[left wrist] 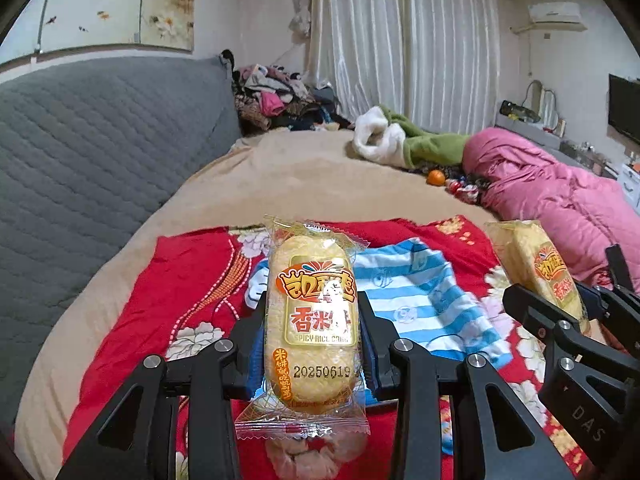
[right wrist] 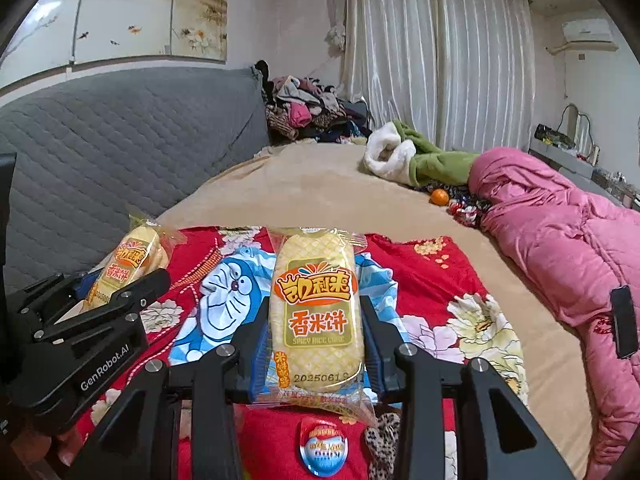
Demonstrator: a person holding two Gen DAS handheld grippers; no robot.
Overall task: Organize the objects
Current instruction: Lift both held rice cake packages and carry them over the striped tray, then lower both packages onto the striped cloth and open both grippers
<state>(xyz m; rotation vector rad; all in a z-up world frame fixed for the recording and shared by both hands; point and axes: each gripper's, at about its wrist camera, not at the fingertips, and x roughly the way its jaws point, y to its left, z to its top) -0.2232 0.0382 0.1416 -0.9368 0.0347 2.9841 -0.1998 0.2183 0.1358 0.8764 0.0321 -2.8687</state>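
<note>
My left gripper [left wrist: 314, 320] is shut on a yellow rice cake packet [left wrist: 312, 312], held upright between its blue pads above a red flowered cloth [left wrist: 192, 288]. My right gripper [right wrist: 316, 328] is shut on a second, matching rice cake packet [right wrist: 316, 312]. Each gripper shows in the other's view: the right one [left wrist: 560, 304] with its packet [left wrist: 544, 268] at the right edge, the left one [right wrist: 104, 292] with its packet [right wrist: 128, 264] at the left. A blue and white striped cartoon garment [right wrist: 224, 300] lies on the cloth below both packets.
The cloth lies on a beige bed [left wrist: 300, 176] with a grey quilted headboard [left wrist: 100, 152]. Farther off lie a pink quilted jacket [right wrist: 560, 248], a green and white garment [right wrist: 420, 160], an orange [right wrist: 439, 197] and a clothes pile [right wrist: 312, 108]. A round blue and red packet [right wrist: 324, 446] and a leopard scrunchie [right wrist: 382, 440] lie close below.
</note>
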